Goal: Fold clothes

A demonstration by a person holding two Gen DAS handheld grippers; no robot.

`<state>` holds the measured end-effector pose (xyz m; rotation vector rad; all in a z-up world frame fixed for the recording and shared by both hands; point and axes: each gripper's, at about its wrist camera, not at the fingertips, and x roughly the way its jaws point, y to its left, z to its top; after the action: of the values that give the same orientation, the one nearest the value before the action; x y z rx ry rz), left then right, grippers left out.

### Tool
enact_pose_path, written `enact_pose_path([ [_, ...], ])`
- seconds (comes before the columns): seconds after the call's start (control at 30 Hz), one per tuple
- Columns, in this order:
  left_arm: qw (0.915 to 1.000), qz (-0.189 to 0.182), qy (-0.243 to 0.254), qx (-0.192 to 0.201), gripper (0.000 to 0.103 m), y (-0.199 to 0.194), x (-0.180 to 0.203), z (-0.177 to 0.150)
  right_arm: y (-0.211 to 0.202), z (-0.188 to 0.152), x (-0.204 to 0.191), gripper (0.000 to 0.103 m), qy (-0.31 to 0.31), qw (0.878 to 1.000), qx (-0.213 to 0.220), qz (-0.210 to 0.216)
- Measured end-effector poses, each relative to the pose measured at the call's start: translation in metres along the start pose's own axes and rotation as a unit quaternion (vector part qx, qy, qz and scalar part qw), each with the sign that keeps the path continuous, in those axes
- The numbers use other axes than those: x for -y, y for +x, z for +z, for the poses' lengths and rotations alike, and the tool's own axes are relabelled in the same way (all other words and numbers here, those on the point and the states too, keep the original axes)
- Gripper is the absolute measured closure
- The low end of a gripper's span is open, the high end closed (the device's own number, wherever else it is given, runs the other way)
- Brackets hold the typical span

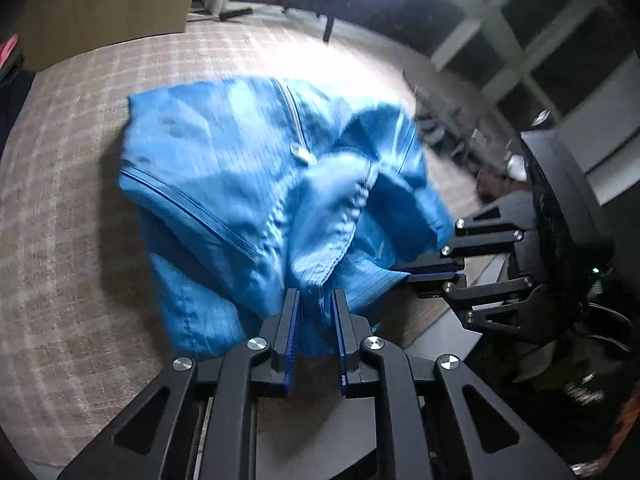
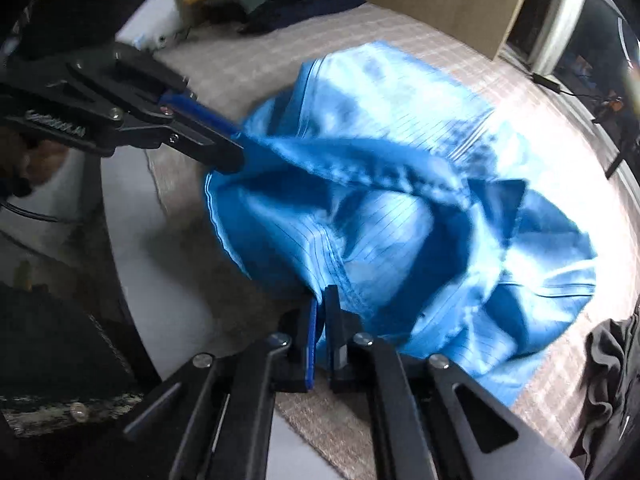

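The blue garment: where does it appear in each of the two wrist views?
Left wrist view: the blue garment fills the centre, above the left tool that grips its near edge.
Right wrist view: it spreads from centre to right, with the right tool on its lower edge.
Shared landmark: the checked beige cloth under the garment.

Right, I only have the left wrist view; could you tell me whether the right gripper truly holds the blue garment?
Observer: Yes; the right wrist view shows the right gripper with its fingers pinched on a hem of the blue pinstriped fabric garment.
Operator: Thanks. Is anything lying beyond it?
Observer: A crumpled black garment lies near the blue one's edge, on the beige checked cloth.
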<state>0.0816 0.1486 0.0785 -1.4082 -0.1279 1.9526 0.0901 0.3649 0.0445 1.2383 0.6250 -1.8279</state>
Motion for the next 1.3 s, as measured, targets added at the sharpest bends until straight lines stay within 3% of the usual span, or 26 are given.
enact_pose_path([
  [0.07,0.9991,-0.027,-0.020,0.026,0.094,-0.011,-0.009,0.004,-0.014,0.006,0.008,0.100,0.016,1.000,0.015,0.003],
  [0.17,0.9972,-0.019,-0.046,0.056,0.096,-0.020,-0.026,0.005,-0.031,0.012,0.020,0.101,0.045,0.998,0.041,-0.020],
  [0.27,0.9953,-0.010,-0.075,0.060,0.095,-0.022,-0.043,-0.008,-0.039,0.013,0.030,0.101,0.080,0.995,0.053,-0.027],
  [0.33,0.9967,-0.001,-0.068,0.045,0.095,-0.024,-0.038,-0.011,-0.039,0.012,0.030,0.101,0.085,0.995,0.050,-0.028],
  [0.4,0.9987,0.008,-0.037,0.034,0.085,-0.028,-0.023,-0.006,-0.039,0.007,0.023,0.101,0.077,0.996,0.043,-0.031],
  [0.43,0.9993,0.012,-0.022,0.028,0.067,-0.030,-0.015,-0.003,-0.039,0.005,0.020,0.101,0.072,0.996,0.039,-0.034],
  [0.47,0.9996,0.013,-0.007,0.024,0.043,-0.030,-0.008,0.002,-0.039,0.003,0.017,0.101,0.066,0.996,0.036,-0.038],
  [0.53,0.9990,0.013,0.038,0.018,0.033,-0.027,0.012,0.020,-0.035,0.007,0.011,0.101,0.062,0.997,0.037,-0.038],
  [0.63,0.9901,0.049,0.131,-0.014,0.039,0.003,0.046,0.043,-0.034,0.005,0.007,0.101,0.070,0.996,0.044,-0.030],
  [0.7,0.9801,0.066,0.177,-0.061,0.064,0.033,0.055,0.049,-0.036,0.002,0.008,0.101,0.076,0.995,0.049,-0.032],
  [0.73,0.9761,0.068,0.186,-0.088,0.086,0.047,0.054,0.052,-0.038,0.001,0.008,0.101,0.078,0.995,0.052,-0.033],
  [0.77,0.9756,0.067,0.183,-0.101,0.098,0.055,0.049,0.057,-0.039,0.000,0.009,0.101,0.081,0.995,0.054,-0.034],
  [0.83,0.9793,0.061,0.163,-0.103,0.100,0.058,0.036,0.068,-0.042,-0.003,0.011,0.101,0.090,0.993,0.060,-0.038],
  [1.0,0.9959,0.026,0.079,-0.036,0.101,0.017,-0.008,0.083,-0.042,-0.005,0.017,0.101,0.116,0.989,0.070,-0.051],
  [1.13,0.9990,0.039,0.011,-0.017,0.101,0.011,-0.055,0.069,-0.037,-0.002,0.026,0.102,0.148,0.985,0.065,-0.061],
  [1.3,0.9981,0.043,0.030,-0.032,0.099,0.004,-0.060,0.050,-0.031,0.011,0.026,0.102,0.154,0.985,0.041,-0.064],
])
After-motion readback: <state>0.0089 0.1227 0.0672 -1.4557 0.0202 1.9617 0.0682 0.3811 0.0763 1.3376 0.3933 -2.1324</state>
